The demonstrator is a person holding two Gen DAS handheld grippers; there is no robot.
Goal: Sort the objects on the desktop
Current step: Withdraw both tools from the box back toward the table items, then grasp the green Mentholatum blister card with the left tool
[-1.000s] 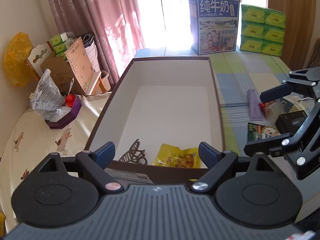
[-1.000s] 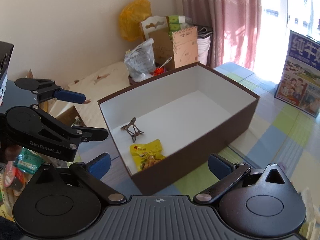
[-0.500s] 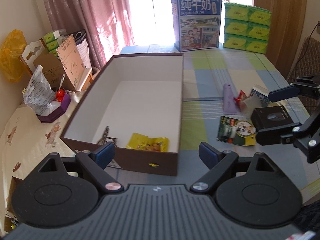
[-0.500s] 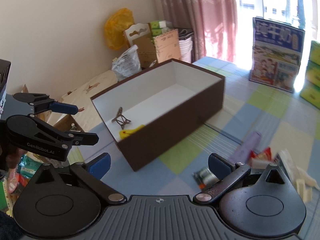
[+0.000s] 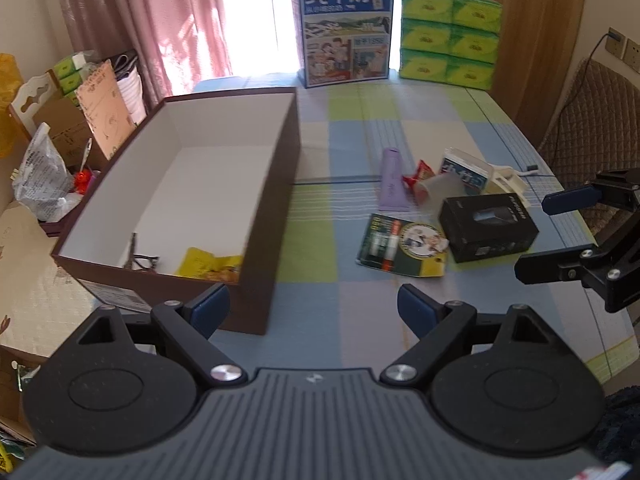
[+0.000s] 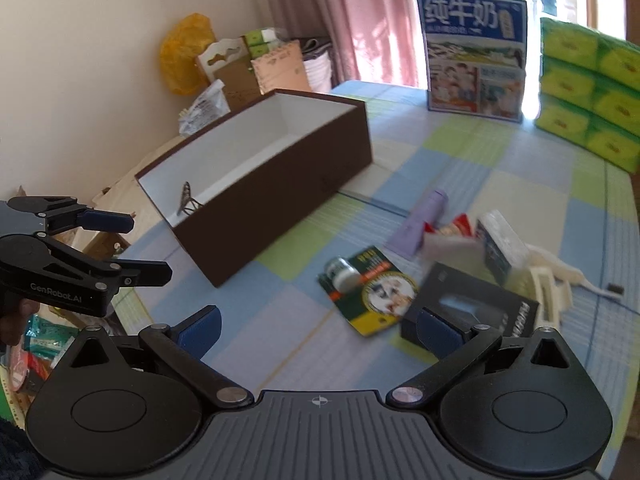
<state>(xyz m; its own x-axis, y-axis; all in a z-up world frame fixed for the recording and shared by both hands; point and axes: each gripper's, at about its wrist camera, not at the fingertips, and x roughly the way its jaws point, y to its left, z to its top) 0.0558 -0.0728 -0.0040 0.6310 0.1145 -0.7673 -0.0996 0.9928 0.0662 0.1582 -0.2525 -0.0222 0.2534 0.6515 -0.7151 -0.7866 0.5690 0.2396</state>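
Observation:
A brown box (image 5: 280, 216) with a white inside stands on the table's left; it holds a dark hair clip (image 5: 138, 254) and a yellow snack packet (image 5: 210, 266). It also shows in the right wrist view (image 6: 280, 200). Right of it lie a green glue card (image 5: 402, 246), a black box (image 5: 488, 226), a purple tube (image 5: 392, 180), a red wrapper (image 5: 418, 172) and a blue-white pack (image 5: 466, 172). My left gripper (image 5: 314, 306) is open and empty, near the box's front corner. My right gripper (image 6: 318, 330) is open and empty, above the glue card (image 6: 368, 288) and black box (image 6: 472, 308).
A blue milk carton (image 5: 344, 30) and green tissue packs (image 5: 450, 34) stand at the table's far edge. A white charger with cable (image 5: 510, 178) lies behind the black box. A chair (image 5: 588, 128) is at the right. Cluttered boxes and bags (image 5: 60, 148) sit left of the table.
Both grippers have pulled back from the brown box and swung right, bringing the loose objects on the table into view. Both stay open and empty.

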